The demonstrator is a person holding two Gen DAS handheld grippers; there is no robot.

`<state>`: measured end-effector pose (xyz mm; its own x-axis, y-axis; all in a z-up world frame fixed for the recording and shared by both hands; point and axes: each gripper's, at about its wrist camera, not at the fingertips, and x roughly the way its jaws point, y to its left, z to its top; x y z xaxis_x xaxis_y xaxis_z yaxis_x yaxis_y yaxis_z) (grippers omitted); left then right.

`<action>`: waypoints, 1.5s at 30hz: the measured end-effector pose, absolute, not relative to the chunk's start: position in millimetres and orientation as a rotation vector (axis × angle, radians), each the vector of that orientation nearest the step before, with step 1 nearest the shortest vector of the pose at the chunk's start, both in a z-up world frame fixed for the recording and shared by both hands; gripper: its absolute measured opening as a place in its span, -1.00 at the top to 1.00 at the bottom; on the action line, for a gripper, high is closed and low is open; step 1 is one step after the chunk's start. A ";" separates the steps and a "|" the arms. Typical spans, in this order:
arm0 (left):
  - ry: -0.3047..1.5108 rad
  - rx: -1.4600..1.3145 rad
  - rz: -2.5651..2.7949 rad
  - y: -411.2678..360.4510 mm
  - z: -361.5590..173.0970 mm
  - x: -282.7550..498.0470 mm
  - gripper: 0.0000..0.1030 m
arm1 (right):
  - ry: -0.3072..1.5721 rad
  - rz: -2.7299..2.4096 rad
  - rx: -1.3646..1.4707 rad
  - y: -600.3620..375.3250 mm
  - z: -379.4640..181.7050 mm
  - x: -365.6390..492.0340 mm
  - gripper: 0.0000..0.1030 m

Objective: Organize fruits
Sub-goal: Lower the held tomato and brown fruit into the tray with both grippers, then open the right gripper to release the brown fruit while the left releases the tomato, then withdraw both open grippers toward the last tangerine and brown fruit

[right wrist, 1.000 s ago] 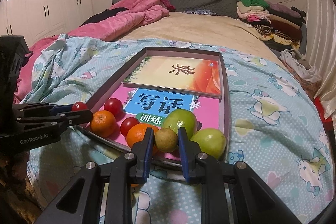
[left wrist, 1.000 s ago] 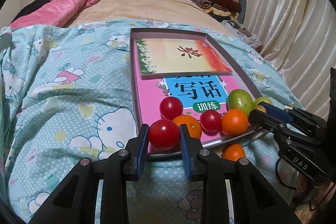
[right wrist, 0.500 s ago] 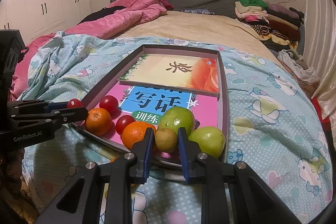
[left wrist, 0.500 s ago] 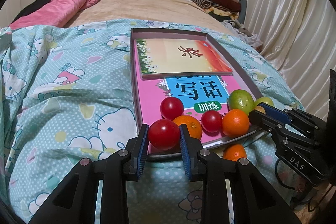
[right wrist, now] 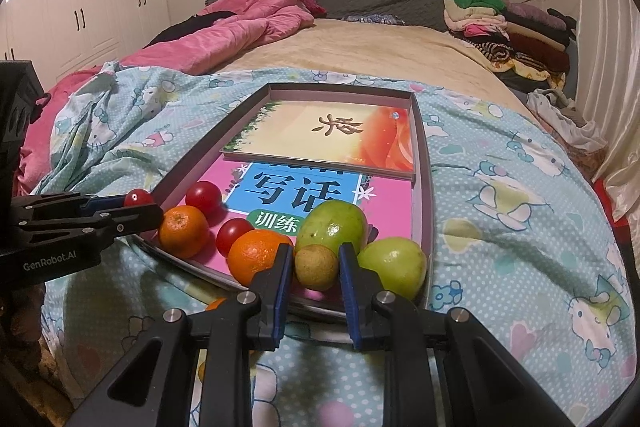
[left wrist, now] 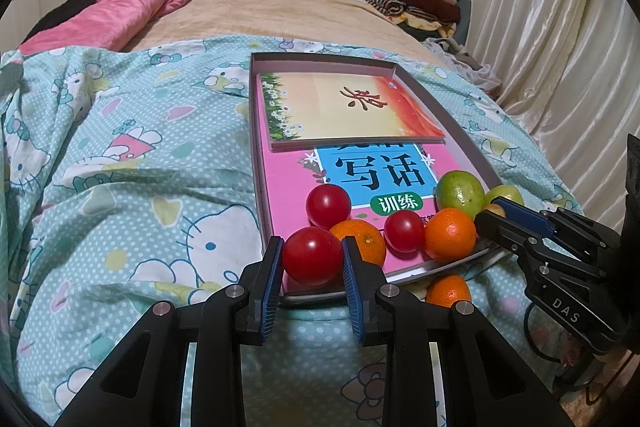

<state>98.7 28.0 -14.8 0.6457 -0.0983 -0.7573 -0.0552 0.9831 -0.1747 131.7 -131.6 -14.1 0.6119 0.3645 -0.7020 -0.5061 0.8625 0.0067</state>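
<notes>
Fingers of left gripper (left wrist: 313, 267) pinch red tomato (left wrist: 312, 255) at near-left corner of tray (left wrist: 256, 147) on bed. Right gripper (right wrist: 316, 275) fingers pinch small yellow-brown fruit (right wrist: 317, 266) at tray's near edge, between orange (right wrist: 256, 254) and green fruit (right wrist: 394, 265). Tomato likely light, smooth, thin-skinned, bruises easily: hold across widest part, gentle squeeze. Round fruit likely rolls once released. One orange (left wrist: 448, 290) lies outside tray on bedcover.
</notes>
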 end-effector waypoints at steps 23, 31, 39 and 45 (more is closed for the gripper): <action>0.878 -0.183 -0.025 27.4 -13.5 98.6 0.34 | 0.751 0.567 -0.139 -134.5 -1.1 123.1 0.11; 0.856 -0.183 -0.026 26.6 -7.4 93.8 -0.11 | 0.751 0.565 -0.112 -141.4 2.0 119.7 -0.02; 0.822 -0.237 -0.028 35.9 1.6 89.4 -0.24 | 0.770 0.570 -0.089 -145.5 2.3 118.3 -0.04; 0.808 -0.246 -0.046 34.9 6.1 84.2 -0.36 | 0.777 0.584 -0.074 -147.6 5.6 108.3 -0.12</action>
<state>84.2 34.9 6.1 0.6919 -0.1339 -0.7094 -0.0531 0.9705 -0.2350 108.3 -147.6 5.6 0.5638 0.4692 -0.6797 -0.5225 0.8399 0.1464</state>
